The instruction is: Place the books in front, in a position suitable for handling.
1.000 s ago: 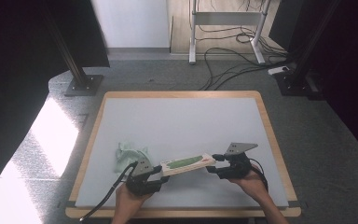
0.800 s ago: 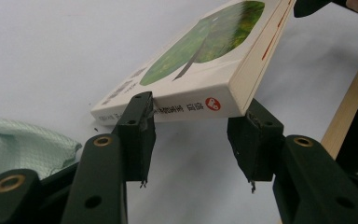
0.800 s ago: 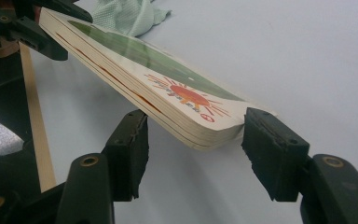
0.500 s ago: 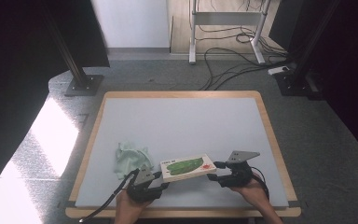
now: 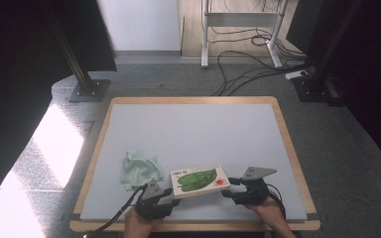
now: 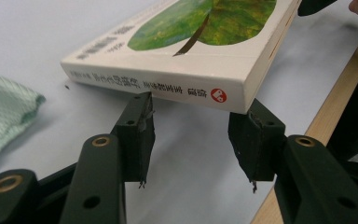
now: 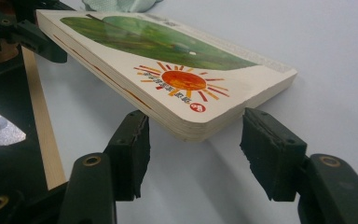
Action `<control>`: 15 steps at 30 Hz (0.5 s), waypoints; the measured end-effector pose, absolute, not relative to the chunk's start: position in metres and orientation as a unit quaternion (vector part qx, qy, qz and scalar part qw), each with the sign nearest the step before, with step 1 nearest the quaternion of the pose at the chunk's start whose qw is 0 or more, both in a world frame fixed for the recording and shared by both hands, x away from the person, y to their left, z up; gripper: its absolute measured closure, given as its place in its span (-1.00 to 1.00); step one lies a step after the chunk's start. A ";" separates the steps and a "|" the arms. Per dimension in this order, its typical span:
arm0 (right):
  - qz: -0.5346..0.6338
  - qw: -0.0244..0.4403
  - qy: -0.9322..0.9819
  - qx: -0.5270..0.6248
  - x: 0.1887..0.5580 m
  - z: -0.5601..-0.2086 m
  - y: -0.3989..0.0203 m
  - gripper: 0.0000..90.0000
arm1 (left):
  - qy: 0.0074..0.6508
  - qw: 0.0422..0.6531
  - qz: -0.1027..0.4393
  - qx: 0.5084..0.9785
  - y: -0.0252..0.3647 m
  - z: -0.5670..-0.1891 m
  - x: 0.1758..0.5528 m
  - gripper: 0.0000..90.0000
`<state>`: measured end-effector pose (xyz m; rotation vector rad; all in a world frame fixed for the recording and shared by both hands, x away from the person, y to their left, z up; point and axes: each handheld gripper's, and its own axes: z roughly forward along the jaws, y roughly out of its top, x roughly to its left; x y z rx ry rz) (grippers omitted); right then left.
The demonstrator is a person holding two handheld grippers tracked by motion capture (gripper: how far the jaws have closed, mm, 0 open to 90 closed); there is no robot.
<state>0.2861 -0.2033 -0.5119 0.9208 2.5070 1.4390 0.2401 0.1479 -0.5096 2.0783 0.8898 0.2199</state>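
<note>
Holding a thick cream board book with a green leaf and an orange sun on its cover (image 5: 200, 180) between two hand-held grippers, near the front edge of the grey wood-framed table (image 5: 198, 129)

At the spine end, the left gripper (image 6: 193, 135) has its black jaws set apart, their tips touching the book's underside; the right gripper (image 7: 193, 140) meets the opposite corner likewise, jaws spread wider than that corner, and whether either clamps the book I cannot tell. A crumpled pale green cloth (image 5: 140, 169) lies just left of the book
</note>
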 end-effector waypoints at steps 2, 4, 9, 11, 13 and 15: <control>0.468 0.053 0.829 0.302 0.284 -0.515 -0.203 -0.07 | 0.352 0.426 0.072 0.830 0.148 -0.514 0.240 0.28; 0.467 0.054 0.830 0.302 0.283 -0.516 -0.203 -0.07 | 0.353 0.426 0.060 0.831 0.147 -0.518 0.240 0.29; 0.463 0.053 0.829 0.309 0.282 -0.523 -0.203 -0.06 | 0.352 0.417 0.060 0.836 0.143 -0.524 0.243 0.28; 0.465 0.050 0.827 0.312 0.283 -0.525 -0.202 -0.06 | 0.355 0.413 0.063 0.836 0.143 -0.525 0.246 0.28; 0.464 0.049 0.827 0.312 0.284 -0.526 -0.200 -0.06 | 0.359 0.408 0.067 0.837 0.143 -0.526 0.249 0.28; 0.462 0.051 0.828 0.314 0.287 -0.527 -0.198 -0.06 | 0.362 0.405 0.069 0.837 0.144 -0.526 0.252 0.28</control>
